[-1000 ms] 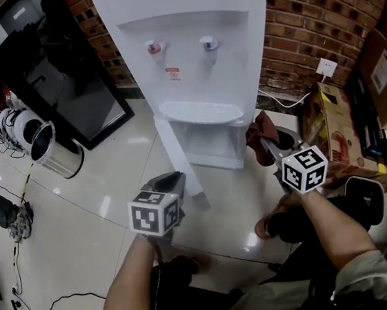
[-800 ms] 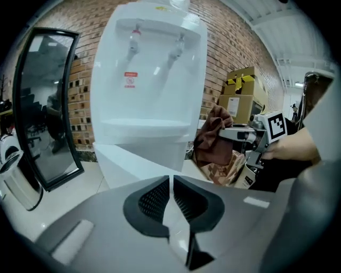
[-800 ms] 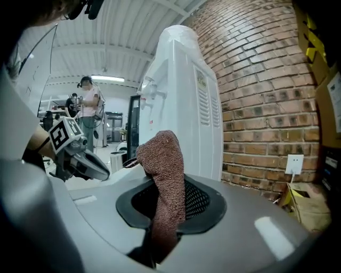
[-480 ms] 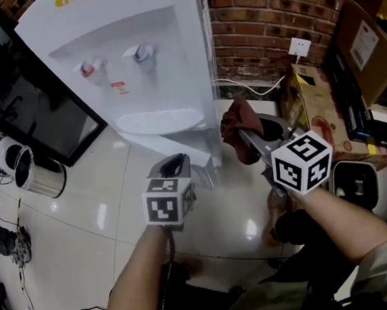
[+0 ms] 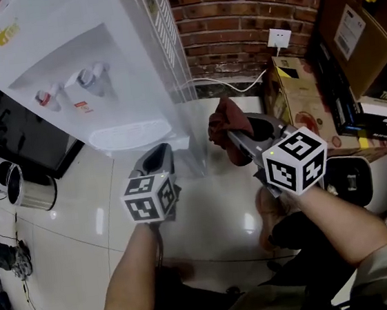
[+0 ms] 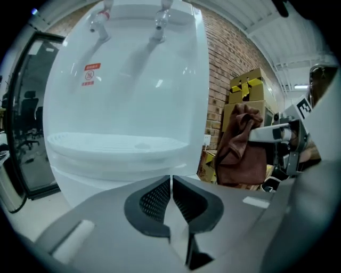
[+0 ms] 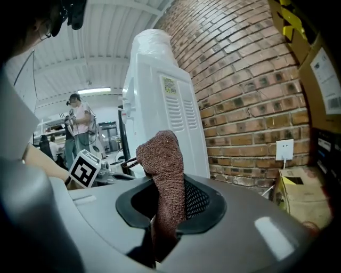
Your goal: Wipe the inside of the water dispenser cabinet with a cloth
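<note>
One water dispenser, one cloth, two hand-held grippers

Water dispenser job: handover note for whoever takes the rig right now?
Left gripper: jaws shut, empty, pointing at the front of the water dispenser, near its drip tray.
Right gripper: jaws shut on the brown cloth, held in the air off the dispenser's side, clear of it.
Done: cloth is picked up. No view shows the inside of the cabinet, so I can't tell whether it has been wiped.
Left: check the cabinet; if it isn't wiped, open it with the left and wipe inside with the right.
</note>
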`<control>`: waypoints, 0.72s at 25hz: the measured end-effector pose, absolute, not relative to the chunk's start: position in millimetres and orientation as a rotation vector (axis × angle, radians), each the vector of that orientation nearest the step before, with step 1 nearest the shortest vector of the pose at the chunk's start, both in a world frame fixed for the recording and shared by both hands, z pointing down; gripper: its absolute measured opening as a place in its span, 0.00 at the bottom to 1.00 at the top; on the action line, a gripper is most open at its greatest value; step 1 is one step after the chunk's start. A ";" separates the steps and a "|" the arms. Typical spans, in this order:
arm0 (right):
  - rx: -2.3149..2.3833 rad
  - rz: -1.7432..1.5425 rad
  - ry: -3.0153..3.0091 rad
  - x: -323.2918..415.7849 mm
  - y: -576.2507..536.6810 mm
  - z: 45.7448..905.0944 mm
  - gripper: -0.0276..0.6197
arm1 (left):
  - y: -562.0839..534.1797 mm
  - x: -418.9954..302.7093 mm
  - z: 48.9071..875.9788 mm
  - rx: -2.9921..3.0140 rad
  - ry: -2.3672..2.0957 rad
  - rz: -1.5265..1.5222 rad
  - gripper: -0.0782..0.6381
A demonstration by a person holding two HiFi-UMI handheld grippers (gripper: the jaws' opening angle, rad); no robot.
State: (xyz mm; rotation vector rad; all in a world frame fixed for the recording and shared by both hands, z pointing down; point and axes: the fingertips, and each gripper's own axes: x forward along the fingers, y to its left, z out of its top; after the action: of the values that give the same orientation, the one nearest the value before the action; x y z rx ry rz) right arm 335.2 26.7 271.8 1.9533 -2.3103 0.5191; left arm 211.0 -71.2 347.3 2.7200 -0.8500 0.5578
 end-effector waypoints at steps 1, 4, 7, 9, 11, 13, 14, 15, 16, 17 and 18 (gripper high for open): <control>1.952 0.541 -2.318 336.4 26.1 274.4 0.18 | -69.0 211.3 347.1 2.733 -0.844 0.560 0.13; 1.921 0.569 -2.329 335.5 24.9 281.9 0.18 | -63.8 208.6 347.5 2.794 -0.878 0.608 0.11; 1.882 0.569 -2.332 330.7 22.1 287.3 0.18 | -62.5 205.0 349.3 2.810 -0.935 0.648 0.11; 1.864 0.561 -2.337 326.8 19.3 288.1 0.18 | -61.1 206.5 349.2 2.789 -0.935 0.618 0.11; 1.853 0.557 -2.356 322.6 16.5 285.8 0.18 | -56.8 211.3 346.9 2.762 -0.885 0.557 0.11; 1.846 0.552 -2.377 319.5 15.5 282.0 0.18 | -46.7 215.4 342.2 2.767 -0.811 0.533 0.11; 1.844 0.550 -2.384 318.9 15.5 280.4 0.18 | -40.7 216.2 340.2 2.785 -0.782 0.542 0.11; 1.842 0.549 -2.389 319.0 15.6 279.2 0.18 | -35.3 216.3 340.5 2.804 -0.762 0.565 0.11; 1.840 0.548 -2.390 319.6 15.5 278.6 0.18 | -31.6 215.7 343.4 2.818 -0.754 0.599 0.11; 1.839 0.548 -2.390 320.2 15.1 278.4 0.18 | -30.0 215.0 348.3 2.826 -0.756 0.640 0.11; 1.837 0.548 -2.390 320.3 14.5 278.3 0.18 | -30.0 214.7 353.7 2.831 -0.765 0.682 0.11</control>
State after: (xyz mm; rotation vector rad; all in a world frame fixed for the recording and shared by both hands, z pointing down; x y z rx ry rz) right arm 320.3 14.5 278.3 1.8372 -2.3896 0.5479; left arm 214.7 -30.0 353.7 2.8305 -0.7654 0.6817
